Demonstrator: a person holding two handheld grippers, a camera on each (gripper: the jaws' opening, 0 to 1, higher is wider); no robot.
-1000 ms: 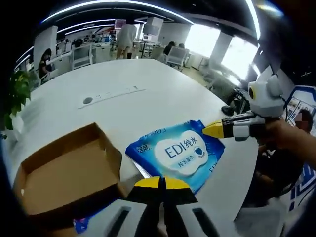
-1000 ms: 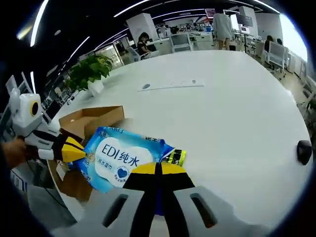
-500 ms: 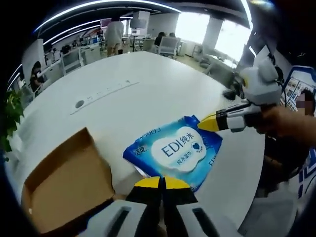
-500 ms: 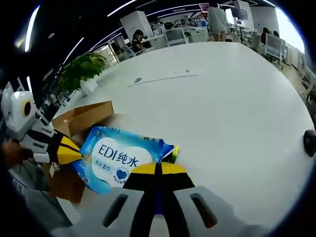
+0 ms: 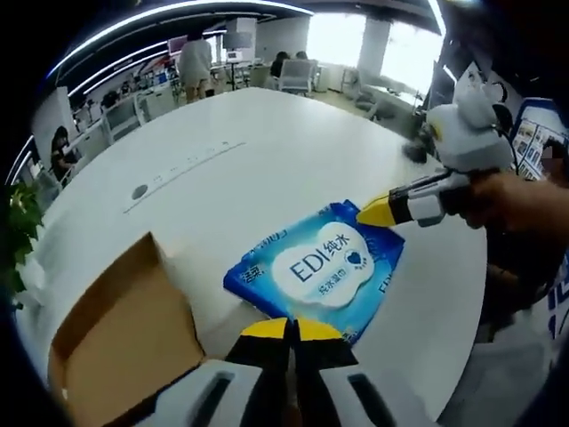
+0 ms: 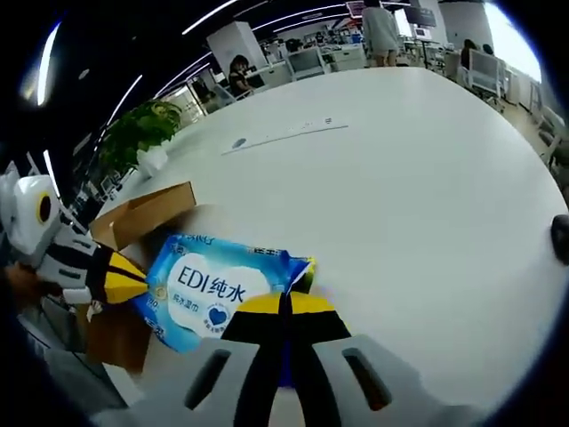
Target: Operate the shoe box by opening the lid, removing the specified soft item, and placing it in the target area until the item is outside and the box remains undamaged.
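The near edge of the blue wipes pack is hidden behind the left gripper, whose yellow-tipped jaws are pressed together on that edge; in the right gripper view the opposite edge of the pack disappears the same way under the right gripper, clenched on it with its jaws closed. The pack is held between the two grippers just above the white counter, outside the cardboard shoe box, which stands open beside it; whether the pack touches the counter cannot be told. The box's near side is cut off by the edge of the left gripper view, and its lid is hard to make out. In the right gripper view the box is partly covered by the pack and the incoming left gripper. A small yellow-and-black object peeks from behind the pack's corner, too hidden to identify. A long white strip lies far across the counter, a dark object sits cut off at the counter's edge, and a potted plant stands beyond the box. People and desks fill the blurred office behind.
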